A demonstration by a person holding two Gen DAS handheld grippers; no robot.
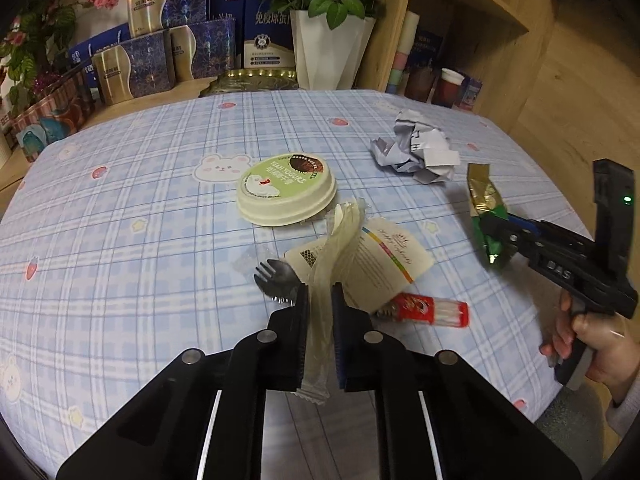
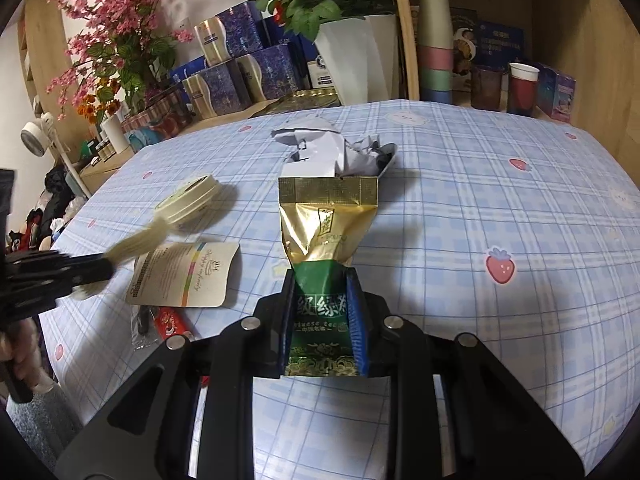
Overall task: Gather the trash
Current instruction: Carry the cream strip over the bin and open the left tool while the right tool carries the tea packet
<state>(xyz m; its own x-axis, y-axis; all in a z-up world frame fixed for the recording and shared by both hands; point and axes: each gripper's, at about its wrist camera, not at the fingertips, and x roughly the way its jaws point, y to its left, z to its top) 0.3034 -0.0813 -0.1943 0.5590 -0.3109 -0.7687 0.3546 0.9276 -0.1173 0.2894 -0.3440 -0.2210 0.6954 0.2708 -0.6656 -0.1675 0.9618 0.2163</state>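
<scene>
My left gripper (image 1: 320,292) is shut on a clear wrapper of pale plastic cutlery (image 1: 334,252), held above the table; it also shows in the right wrist view (image 2: 140,242). My right gripper (image 2: 322,276) is shut on a green and gold tea packet (image 2: 326,232), seen at the right in the left wrist view (image 1: 486,216). On the blue checked tablecloth (image 1: 140,220) lie a yoghurt lid (image 1: 286,190), a crumpled paper (image 1: 416,150), a cream pouch (image 1: 384,256), a black spork (image 1: 276,276) and a red wrapper (image 1: 424,310).
Blue gift boxes (image 1: 168,52), a white vase with red roses (image 1: 328,48) and a flat gold tin (image 1: 256,80) stand along the table's far edge. A wooden shelf (image 2: 480,68) at the far right holds stacked cups and boxes.
</scene>
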